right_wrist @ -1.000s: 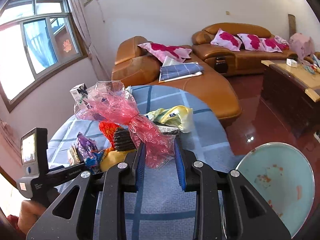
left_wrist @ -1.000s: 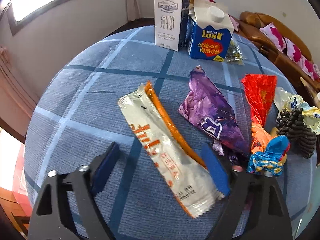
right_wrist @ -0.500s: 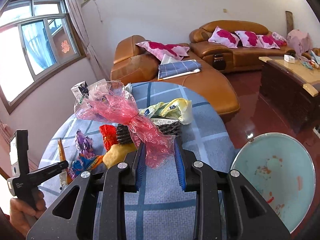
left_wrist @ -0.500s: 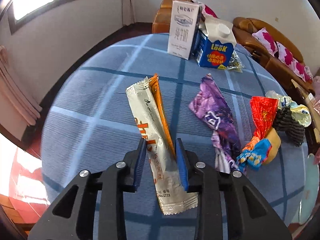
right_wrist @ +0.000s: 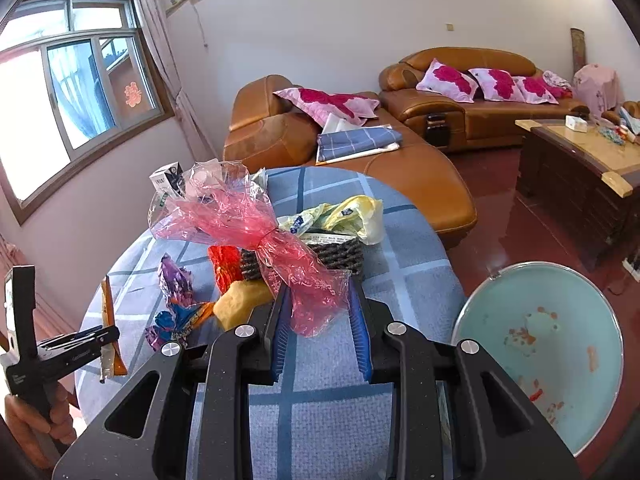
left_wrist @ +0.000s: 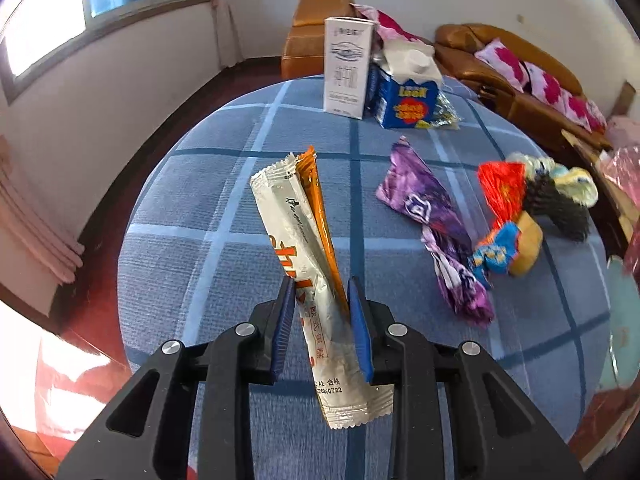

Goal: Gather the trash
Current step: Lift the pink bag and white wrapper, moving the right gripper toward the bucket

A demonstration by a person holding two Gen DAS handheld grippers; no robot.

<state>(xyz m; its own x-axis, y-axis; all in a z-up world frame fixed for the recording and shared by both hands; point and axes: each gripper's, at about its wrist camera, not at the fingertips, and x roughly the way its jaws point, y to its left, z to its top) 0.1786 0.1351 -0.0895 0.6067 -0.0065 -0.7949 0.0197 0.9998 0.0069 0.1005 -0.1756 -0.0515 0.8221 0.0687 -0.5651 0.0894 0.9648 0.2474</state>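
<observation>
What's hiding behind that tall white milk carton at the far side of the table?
Beside and partly behind the tall white milk carton stands a blue carton with a white cap. Further back is a brown leather sofa. Anything directly behind the carton is covered.

A: What lies ahead of the right gripper (right_wrist: pixel 320 320)?

B: Far ahead, a brown leather sofa (right_wrist: pixel 400 176) stands against the white wall. It carries pink flowered cushions (right_wrist: pixel 448 76) and a folded blue checked cloth (right_wrist: pixel 356 140).

A: And to the sides?

B: Lower right, just beside it: a pale green basin (right_wrist: pixel 540 352) with red marks inside. Far right: a wooden coffee table (right_wrist: pixel 580 152). Upper left: a window (right_wrist: pixel 80 92) with a curtain (right_wrist: pixel 156 40).
</observation>
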